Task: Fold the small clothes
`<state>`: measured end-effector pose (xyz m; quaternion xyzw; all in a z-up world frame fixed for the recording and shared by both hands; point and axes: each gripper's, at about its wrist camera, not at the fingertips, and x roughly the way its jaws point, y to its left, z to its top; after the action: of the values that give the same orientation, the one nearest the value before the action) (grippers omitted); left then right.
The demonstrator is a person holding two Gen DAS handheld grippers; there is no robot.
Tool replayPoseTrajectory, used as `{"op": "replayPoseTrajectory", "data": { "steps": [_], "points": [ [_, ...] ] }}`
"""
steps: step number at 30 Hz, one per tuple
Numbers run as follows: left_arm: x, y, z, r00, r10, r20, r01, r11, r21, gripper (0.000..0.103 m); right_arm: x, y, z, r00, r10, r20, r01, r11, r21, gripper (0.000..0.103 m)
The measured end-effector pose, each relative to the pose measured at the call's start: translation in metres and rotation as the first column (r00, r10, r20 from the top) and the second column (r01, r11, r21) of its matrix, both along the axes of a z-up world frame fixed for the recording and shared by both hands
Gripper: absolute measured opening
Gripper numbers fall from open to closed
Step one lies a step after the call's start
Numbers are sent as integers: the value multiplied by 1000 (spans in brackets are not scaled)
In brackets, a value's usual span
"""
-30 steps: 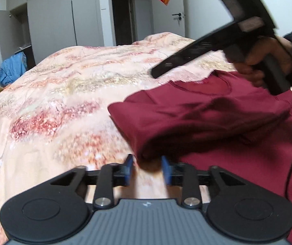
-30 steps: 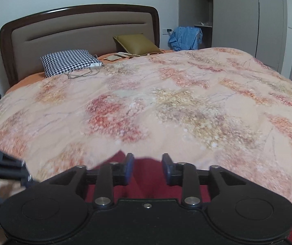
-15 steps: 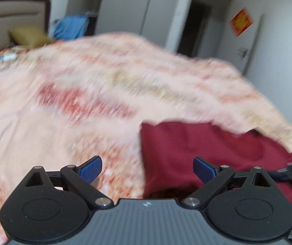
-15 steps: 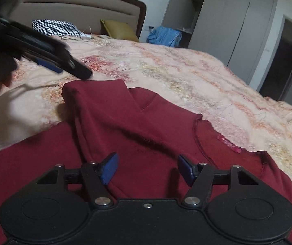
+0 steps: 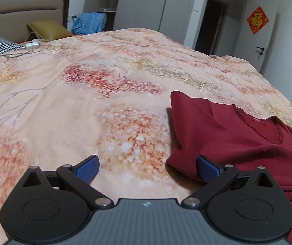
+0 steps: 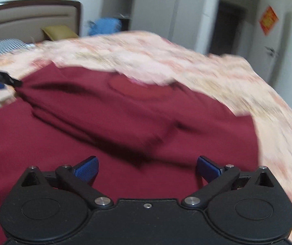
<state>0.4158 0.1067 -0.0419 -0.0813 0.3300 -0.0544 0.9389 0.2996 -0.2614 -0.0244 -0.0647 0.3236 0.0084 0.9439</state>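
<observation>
Dark red shirt (image 5: 237, 134) lies on the bed, free of both your grippers.

In your left wrist view the shirt fills the 3 to 5 o'clock area, its folded edge reaching in past the right blue pad (image 5: 207, 168). Your left gripper (image 5: 147, 166) is opening, jaws wide apart, with that fold and bare quilt between them; the left pad touches no cloth. In your blurred right wrist view the shirt spreads from 9 to 3 o'clock under your right gripper (image 6: 147, 166). It too is opening, its pads spread over flat cloth without pinching it. The floral quilt (image 5: 84, 102) surrounds the shirt. An olive pillow (image 5: 48, 28) lies at 11 o'clock by the headboard (image 5: 23, 6).
</observation>
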Motion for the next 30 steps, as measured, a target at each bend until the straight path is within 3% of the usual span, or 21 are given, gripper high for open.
{"op": "replayPoseTrajectory", "data": {
  "steps": [4, 11, 22, 27, 30],
  "points": [
    [-31, -3, 10, 1000, 14, -9, -14, 1000, -26, 103, -27, -22, 3, 997, -70, -17, 71, 996, 62, 102],
    [-119, -17, 17, 999, 17, -29, -19, 998, -58, 103, -82, -33, 7, 995, -94, -19, 95, 993, 67, 102],
    [-224, -48, 2, 993, -20, -112, 31, 994, 102, 103, -169, -19, -5, 999, -18, -32, 14, 992, -129, 102],
    [-255, -49, 2, 987, -8, -158, 22, 996, 88, 103, -202, -19, -4, 999, -37, -24, 33, 988, -148, 102],
    [-272, -48, 8, 989, 5, -149, 5, 998, 69, 103, -223, -13, 0, 1000, -6, 24, 10, 985, -171, 102]
  ]
}}
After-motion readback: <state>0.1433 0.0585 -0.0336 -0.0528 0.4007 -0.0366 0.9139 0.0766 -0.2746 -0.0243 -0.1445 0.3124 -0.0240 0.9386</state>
